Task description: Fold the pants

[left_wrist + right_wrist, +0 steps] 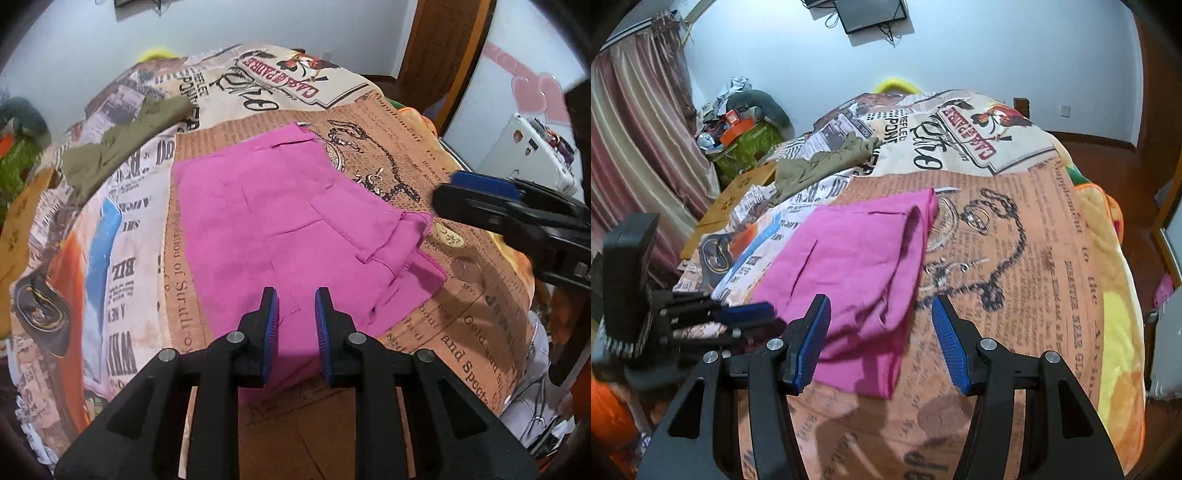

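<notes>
1. I see the pink pants (295,221) lying on the bed (461,325), on its newspaper-print blanket. They look folded into a compact block already, waistband toward the right side, layers stacked.
2. My left hand-held gripper (295,325) hovers over the near edge of the pants with a narrow gap between its blue pads, holding nothing.
3. My right hand-held gripper (879,343) is spread wide and empty, hanging over the near right corner of the pants where the cloth meets the blanket. The left wrist view shows it from the side, blurred.
4. What I judge could go wrong: if I pinch only the top layer at the near edge, the stack would peel apart and the fold would open. The cloth looks thin and limp, so a one-sided lift would let the far half sag and skew.
5. The blanket is soft and could be caught along with the pants if I come down too deep, dragging everything.
6. The loose flap at the right corner may slip out on a further fold.
7. An olive garment (820,162) lies well apart at the far left, out of my way.
8. Containers: a green box (750,147) stands beside the bed, piled with clutter I cannot identify.
</notes>
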Demonstrator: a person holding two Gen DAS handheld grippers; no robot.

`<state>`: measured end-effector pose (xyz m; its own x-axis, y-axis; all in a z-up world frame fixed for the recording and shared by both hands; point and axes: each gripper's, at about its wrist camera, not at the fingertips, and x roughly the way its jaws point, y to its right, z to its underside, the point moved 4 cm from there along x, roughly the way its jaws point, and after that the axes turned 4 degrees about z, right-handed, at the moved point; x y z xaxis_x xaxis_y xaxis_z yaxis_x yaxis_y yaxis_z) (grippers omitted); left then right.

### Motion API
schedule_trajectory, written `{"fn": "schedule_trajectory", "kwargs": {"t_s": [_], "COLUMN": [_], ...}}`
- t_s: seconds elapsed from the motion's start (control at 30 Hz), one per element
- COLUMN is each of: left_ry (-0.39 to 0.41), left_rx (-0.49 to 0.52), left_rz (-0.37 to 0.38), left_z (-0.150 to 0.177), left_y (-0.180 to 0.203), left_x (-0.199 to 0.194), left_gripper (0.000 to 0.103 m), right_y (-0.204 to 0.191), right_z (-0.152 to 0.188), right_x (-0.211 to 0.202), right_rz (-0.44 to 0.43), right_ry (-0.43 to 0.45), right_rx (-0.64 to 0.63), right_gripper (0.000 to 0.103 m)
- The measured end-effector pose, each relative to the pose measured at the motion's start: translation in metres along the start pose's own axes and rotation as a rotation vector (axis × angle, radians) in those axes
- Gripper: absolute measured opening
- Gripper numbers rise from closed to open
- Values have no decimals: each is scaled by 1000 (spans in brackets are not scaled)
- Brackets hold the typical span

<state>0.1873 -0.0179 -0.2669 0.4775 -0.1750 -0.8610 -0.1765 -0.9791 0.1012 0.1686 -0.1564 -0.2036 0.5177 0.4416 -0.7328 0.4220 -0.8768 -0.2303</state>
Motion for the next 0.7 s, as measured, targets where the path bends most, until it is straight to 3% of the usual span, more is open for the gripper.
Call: {"fn": "schedule_trajectory", "kwargs": {"t_s": [0.17,0.33,0.43,0.53,0.6,0.7], "left_ry": [-1,26,46,62,65,79], "left_rx": [7,0,-25,-61,-84,-105], "left_rz": [0,-49,-90,-123,-143,-172], "left_z": [-1,-15,-29,-50,-64,-83], "left_y": [-2,-22,-43,-68,-84,-104], "left_x": [-3,-11,-14,-12,-9,-4], "left_gripper": [23,24,33,49,66,71], "right_y": [2,8,13,15,14,15], "right_z": [10,33,35,35,36,36], "right_x": [28,42,40,39,38,37], "right_rz": [9,8,-7,-12,-13,-16], "right_ry": [-63,-130,-129,-130,-128,-127], "right_rx": [24,47,64,66,62,65], "right_gripper": [53,53,55,56,56,56]}}
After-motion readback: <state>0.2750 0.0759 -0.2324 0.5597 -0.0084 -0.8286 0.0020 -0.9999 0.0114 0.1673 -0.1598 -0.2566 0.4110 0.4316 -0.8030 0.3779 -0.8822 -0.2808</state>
